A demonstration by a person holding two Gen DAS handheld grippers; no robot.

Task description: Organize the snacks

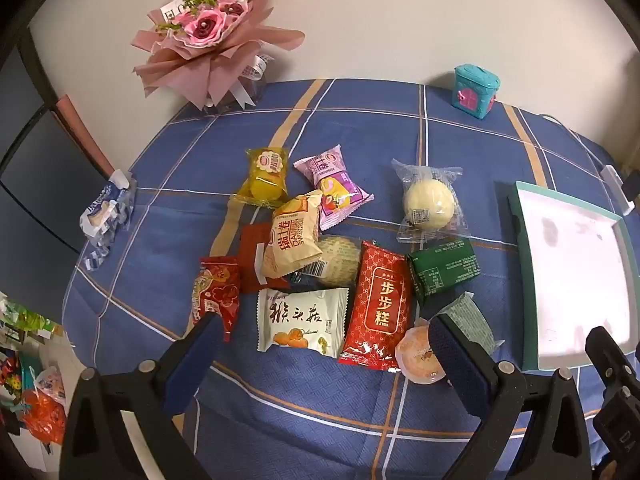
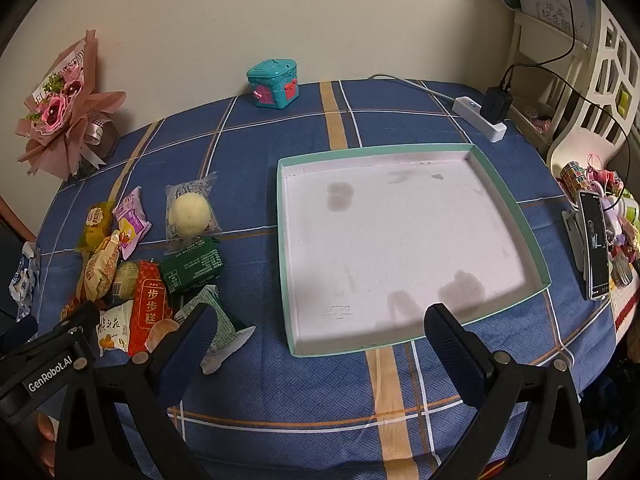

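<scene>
Several wrapped snacks lie in a loose pile on the blue checked tablecloth [image 1: 320, 392]. Among them are a red packet [image 1: 378, 306] [image 2: 150, 308], a white packet [image 1: 302, 320], a dark green packet [image 1: 442, 270] [image 2: 194, 266] and a round pale bun in clear wrap [image 1: 428, 202] [image 2: 188, 210]. A shallow teal-rimmed tray [image 2: 508, 196] [image 1: 516, 208] with a white floor lies to their right with nothing in it. My left gripper [image 1: 326, 346] hovers open above the near edge of the pile. My right gripper [image 2: 320, 332] stands open over the tray's near rim, holding nothing.
A pink flower bouquet [image 1: 208, 36] and a small teal box [image 1: 476, 92] [image 2: 274, 84] stand at the back by the wall. A white power strip [image 2: 480, 118] with a charger and a propped phone [image 2: 596, 246] sit at the right. A crumpled wrapper [image 1: 106, 208] lies at the left edge.
</scene>
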